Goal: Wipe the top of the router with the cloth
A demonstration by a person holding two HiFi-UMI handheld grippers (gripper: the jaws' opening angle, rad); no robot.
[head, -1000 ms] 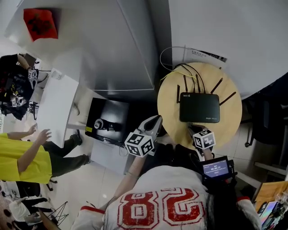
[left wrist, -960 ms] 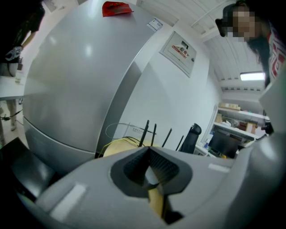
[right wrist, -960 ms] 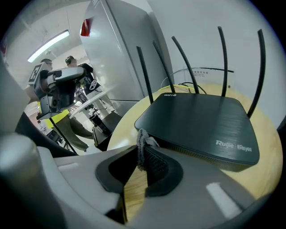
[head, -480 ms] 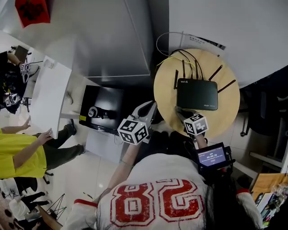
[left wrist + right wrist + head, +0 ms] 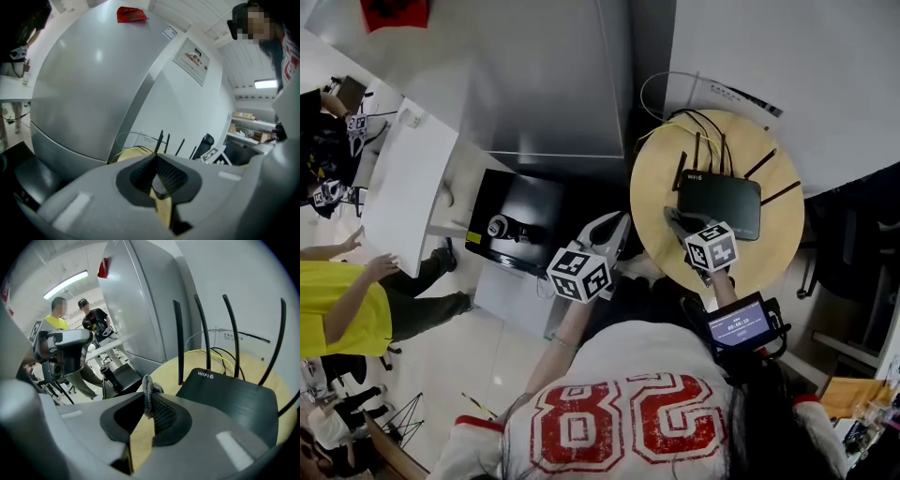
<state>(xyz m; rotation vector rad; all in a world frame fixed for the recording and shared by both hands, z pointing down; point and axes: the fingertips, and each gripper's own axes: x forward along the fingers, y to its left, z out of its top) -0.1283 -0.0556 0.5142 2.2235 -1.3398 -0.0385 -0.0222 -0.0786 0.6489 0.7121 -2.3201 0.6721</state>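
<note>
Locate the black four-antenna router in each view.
Head view: black four-antenna router, upper right, on the round wooden table.
Left gripper view: only its antennas show, at centre.
Right gripper view: right of centre, body and antennas.
Shared landmark: the round wooden table.

Flat black router point(image 5: 727, 199), bunched grey cloth point(image 5: 149, 391)

Bright even light, heavy fisheye edges, perhaps slightly soft.
</note>
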